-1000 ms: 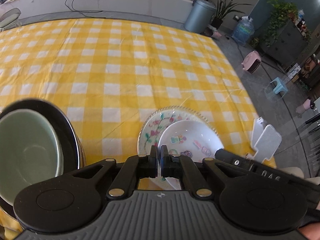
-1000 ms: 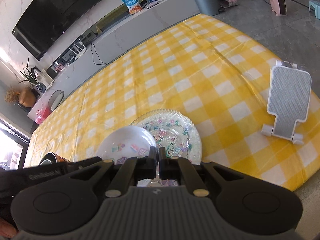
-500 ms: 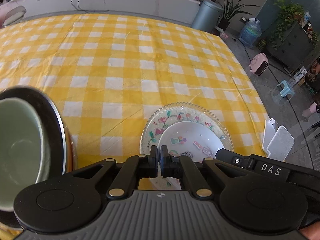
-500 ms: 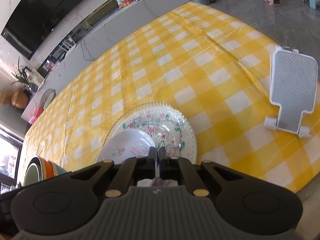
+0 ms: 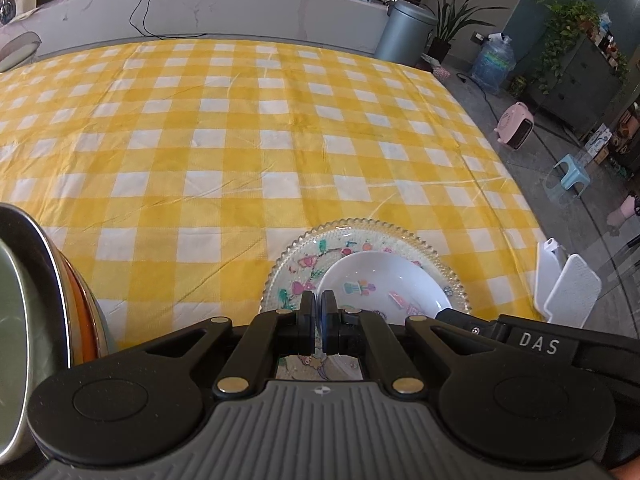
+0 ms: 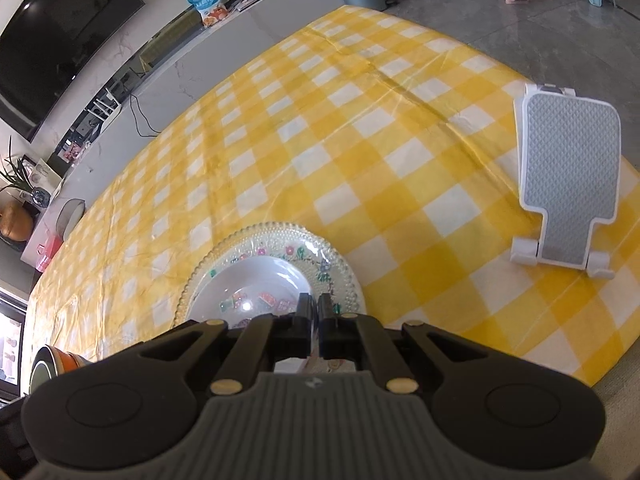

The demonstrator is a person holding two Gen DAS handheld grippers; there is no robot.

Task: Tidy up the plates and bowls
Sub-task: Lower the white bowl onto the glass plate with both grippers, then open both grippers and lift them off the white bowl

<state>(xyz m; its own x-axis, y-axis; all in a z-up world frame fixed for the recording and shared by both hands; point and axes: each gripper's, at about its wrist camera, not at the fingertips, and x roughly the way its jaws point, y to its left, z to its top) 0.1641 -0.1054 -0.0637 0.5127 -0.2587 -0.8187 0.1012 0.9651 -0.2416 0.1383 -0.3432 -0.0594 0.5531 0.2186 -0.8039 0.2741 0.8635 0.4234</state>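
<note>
Your left gripper [image 5: 319, 305] and right gripper [image 6: 314, 307] each pinch a dish rim.
Yellow checked tablecloth [image 5: 248, 140] underneath; grey bin [image 5: 404, 32] and television [image 6: 60, 44] beyond.

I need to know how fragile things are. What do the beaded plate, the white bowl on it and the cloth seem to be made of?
Plate: probably clear pressed glass; beaded rim, see-through edge, floral print, glossy.
Bowl: glazed ceramic or melamine, I cannot tell which; opaque white, shiny highlights, small printed pictures.
Cloth: thin woven or non-woven fabric, matte, with creases and fold lines.
</note>
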